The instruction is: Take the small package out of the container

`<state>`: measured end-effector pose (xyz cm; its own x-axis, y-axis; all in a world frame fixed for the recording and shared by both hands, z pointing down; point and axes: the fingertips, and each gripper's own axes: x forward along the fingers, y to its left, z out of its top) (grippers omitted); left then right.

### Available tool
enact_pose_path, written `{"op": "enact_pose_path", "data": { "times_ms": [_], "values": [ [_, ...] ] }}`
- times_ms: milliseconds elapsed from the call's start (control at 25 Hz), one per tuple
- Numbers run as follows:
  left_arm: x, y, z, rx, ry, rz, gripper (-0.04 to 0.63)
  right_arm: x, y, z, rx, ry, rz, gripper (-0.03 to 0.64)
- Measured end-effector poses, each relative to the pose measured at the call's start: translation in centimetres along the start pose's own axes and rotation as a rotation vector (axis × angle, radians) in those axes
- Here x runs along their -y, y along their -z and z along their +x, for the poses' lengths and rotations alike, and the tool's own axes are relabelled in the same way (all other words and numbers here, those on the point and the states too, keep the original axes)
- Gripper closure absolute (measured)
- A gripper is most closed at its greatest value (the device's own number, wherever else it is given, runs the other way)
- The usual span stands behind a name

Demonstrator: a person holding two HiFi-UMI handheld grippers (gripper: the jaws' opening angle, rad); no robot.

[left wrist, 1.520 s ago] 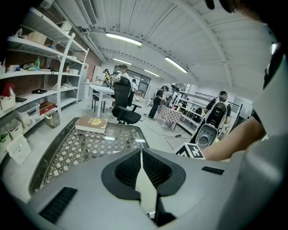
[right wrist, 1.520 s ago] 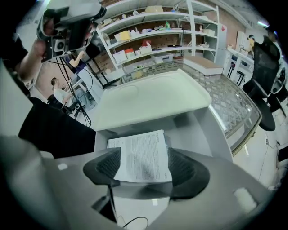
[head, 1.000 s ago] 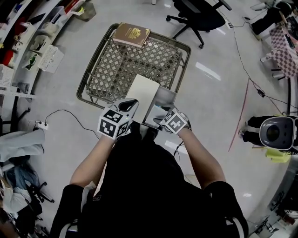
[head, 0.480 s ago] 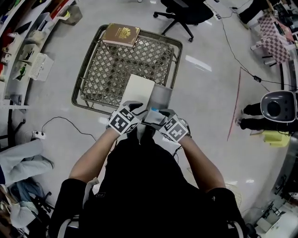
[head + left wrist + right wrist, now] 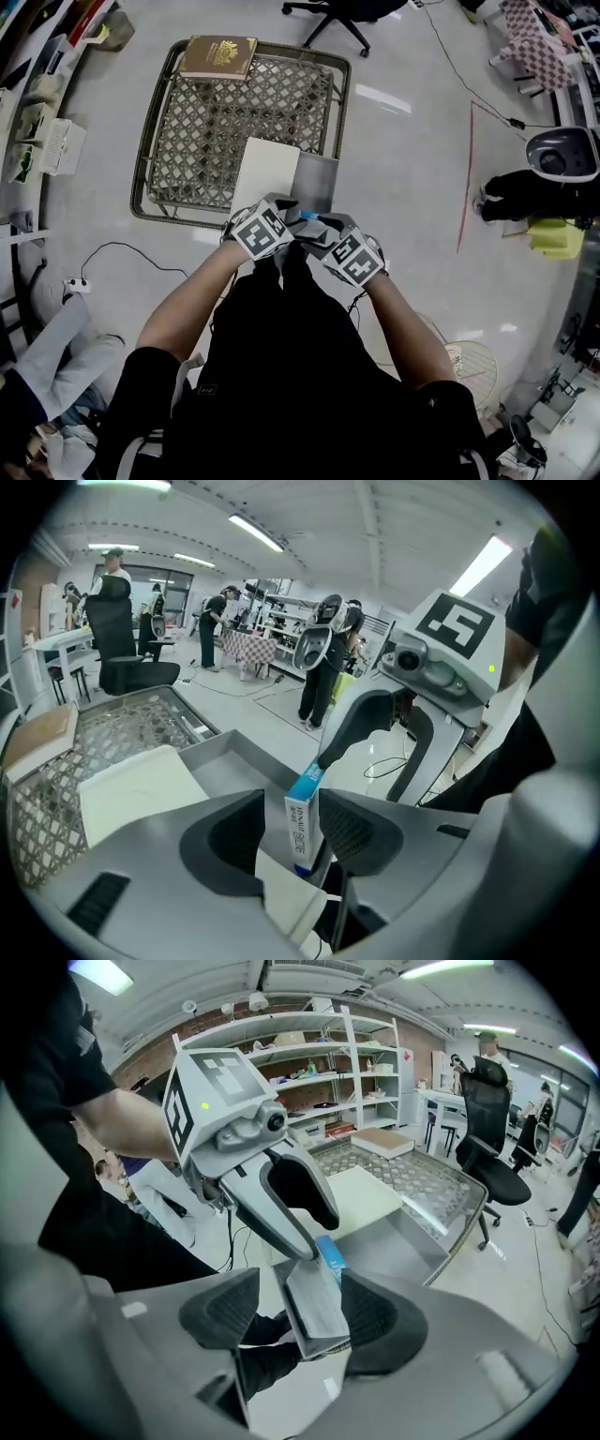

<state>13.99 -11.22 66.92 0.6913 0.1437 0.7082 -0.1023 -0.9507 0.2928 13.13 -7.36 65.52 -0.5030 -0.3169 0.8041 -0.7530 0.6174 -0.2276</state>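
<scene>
The small package [image 5: 309,217], a thin white box with a blue end, sits between my two grippers over the near edge of the open grey container [image 5: 317,178] and its white lid [image 5: 262,173]. My left gripper [image 5: 284,208] has its jaws opening. In the left gripper view the package [image 5: 302,822] stands between them against the right pad, a gap showing on the left. My right gripper [image 5: 322,228] faces it with jaws closing. In the right gripper view the package [image 5: 317,1302] lies between the pads, clear of the left one.
The container rests on a low wire-mesh rack [image 5: 187,122] with a brown box [image 5: 220,56] at its far edge. An office chair [image 5: 328,9] stands beyond. A cable [image 5: 122,248] lies on the floor at left, a red floor line [image 5: 464,187] at right. Shelves [image 5: 309,1063] stand behind.
Both grippers drew together at the container's near edge with the package between them. The left jaws, shut before, now stand apart. The rack has shifted left and up in the head view.
</scene>
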Motion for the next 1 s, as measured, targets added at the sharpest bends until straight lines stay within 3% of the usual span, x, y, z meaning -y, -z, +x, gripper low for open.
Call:
{"op": "enact_pose_path", "data": {
  "times_ms": [240,560,760,1000],
  "values": [
    [1.4,1.3,1.7,-0.069,0.070,0.059,0.430,-0.8,0.2,-0.4,0.027,0.026,0.030,0.336],
    [2.2,0.9,1.9,-0.017,0.093,0.080,0.493,-0.1,1.1,-3.2,0.062,0.126,0.096,0.337],
    [1.8,-1.1,-0.1,0.056,0.049,0.046,0.499,1.8,0.7,-6.1,0.129,0.189,0.123,0.337],
    [1.6,-4.2,-4.3,0.171,-0.047,-0.003,0.499,3.2,-1.4,-8.9,0.248,0.203,0.145,0.359]
  ]
}}
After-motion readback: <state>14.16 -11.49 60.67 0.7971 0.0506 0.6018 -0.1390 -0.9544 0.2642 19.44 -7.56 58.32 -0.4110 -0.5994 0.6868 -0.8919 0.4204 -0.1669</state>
